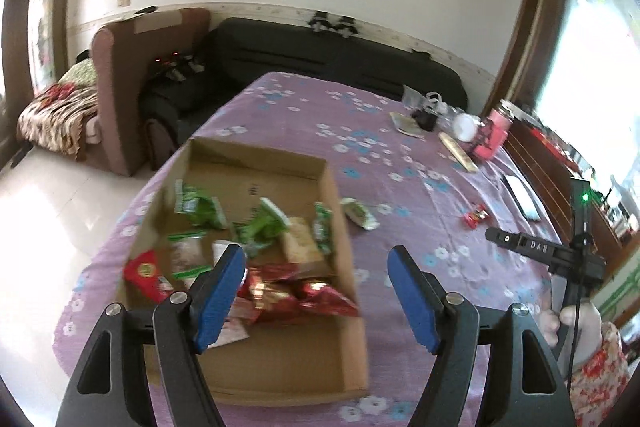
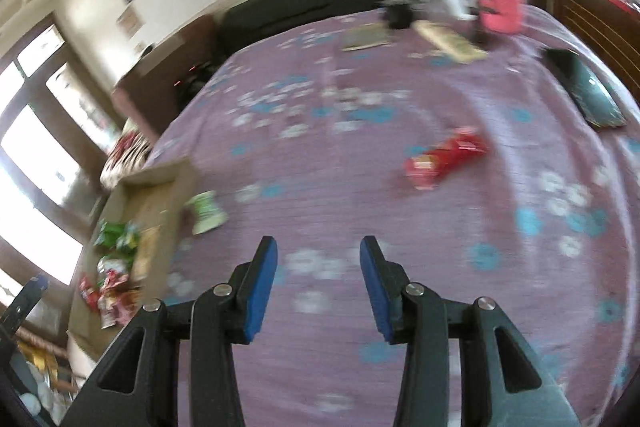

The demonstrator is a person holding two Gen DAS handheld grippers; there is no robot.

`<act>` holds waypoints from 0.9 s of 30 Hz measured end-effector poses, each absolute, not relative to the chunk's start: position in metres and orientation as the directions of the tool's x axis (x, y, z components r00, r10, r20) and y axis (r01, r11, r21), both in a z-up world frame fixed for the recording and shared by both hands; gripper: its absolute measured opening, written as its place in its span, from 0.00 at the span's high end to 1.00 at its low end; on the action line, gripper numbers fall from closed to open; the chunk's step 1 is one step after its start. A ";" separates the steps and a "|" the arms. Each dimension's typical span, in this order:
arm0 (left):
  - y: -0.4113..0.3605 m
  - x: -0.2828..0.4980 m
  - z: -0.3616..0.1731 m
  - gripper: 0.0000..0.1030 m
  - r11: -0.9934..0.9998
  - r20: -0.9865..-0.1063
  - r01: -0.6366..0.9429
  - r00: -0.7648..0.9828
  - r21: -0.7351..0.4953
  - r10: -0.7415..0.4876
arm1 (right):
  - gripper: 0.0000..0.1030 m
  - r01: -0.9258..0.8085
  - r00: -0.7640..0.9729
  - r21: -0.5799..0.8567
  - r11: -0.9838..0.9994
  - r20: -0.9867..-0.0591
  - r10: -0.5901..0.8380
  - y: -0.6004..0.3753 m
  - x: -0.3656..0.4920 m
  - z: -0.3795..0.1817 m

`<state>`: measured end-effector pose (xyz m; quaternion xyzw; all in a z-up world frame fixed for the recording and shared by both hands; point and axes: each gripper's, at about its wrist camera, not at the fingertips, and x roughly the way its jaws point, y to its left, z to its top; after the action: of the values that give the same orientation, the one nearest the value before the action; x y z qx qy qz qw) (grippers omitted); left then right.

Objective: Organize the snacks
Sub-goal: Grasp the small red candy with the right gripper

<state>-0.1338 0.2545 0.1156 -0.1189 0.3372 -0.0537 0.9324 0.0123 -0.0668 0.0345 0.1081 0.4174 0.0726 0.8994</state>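
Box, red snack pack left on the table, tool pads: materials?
Box: brown corrugated cardboard by the look, matte, folded flaps. Red snack pack: probably glossy plastic film, crinkled with highlights, though blurred. Tool pads: blue, matte, likely rubber or foam on black plastic fingers.

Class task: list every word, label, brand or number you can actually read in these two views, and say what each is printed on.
"DAS": on the black right gripper, seen from the left wrist view.
Print on the cardboard box floor: too blurred to read.
Red snack packet and green-white snack packet labels: too blurred to read.
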 end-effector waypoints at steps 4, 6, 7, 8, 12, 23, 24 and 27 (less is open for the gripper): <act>0.228 -0.124 0.111 0.25 0.963 -0.629 0.070 0.744 -0.261 -0.224 | 0.60 0.048 0.666 0.280 0.959 -0.725 0.178 -0.116 0.016 0.034; 0.218 -0.117 0.107 0.25 0.961 -0.642 0.086 0.728 -0.264 -0.242 | 0.59 0.084 0.669 0.312 0.946 -0.721 0.179 -0.135 0.023 0.032; 0.213 -0.113 0.105 0.25 0.959 -0.649 0.096 0.718 -0.266 -0.251 | 0.59 0.100 0.670 0.333 0.938 -0.719 0.184 -0.143 0.027 0.031; 0.207 -0.108 0.102 0.25 0.957 -0.656 0.107 0.707 -0.269 -0.263 | 0.58 0.113 0.670 0.347 0.931 -0.719 0.187 -0.149 0.033 0.030; 0.188 -0.088 0.093 0.25 0.951 -0.686 0.143 0.664 -0.276 -0.299 | 0.57 0.167 0.647 0.419 0.892 -0.729 0.222 -0.165 0.063 0.018; 0.168 -0.034 0.077 0.25 0.950 -0.726 0.156 0.614 -0.272 -0.308 | 0.58 0.201 0.632 0.230 0.952 -0.773 0.054 -0.122 0.121 0.003; 0.165 -0.025 0.075 0.25 0.951 -0.734 0.155 0.607 -0.267 -0.305 | 0.66 0.202 0.633 0.197 0.959 -0.774 0.026 -0.119 0.121 0.003; 0.160 -0.003 0.069 0.25 0.958 -0.758 0.139 0.587 -0.251 -0.284 | 0.82 0.169 0.628 0.209 0.963 -0.776 0.058 -0.117 0.115 -0.003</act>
<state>-0.0025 0.1600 0.0689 -0.0826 0.4386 -0.1191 0.8869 0.1149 -0.1173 -0.0027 0.1318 0.4299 -0.0311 0.8927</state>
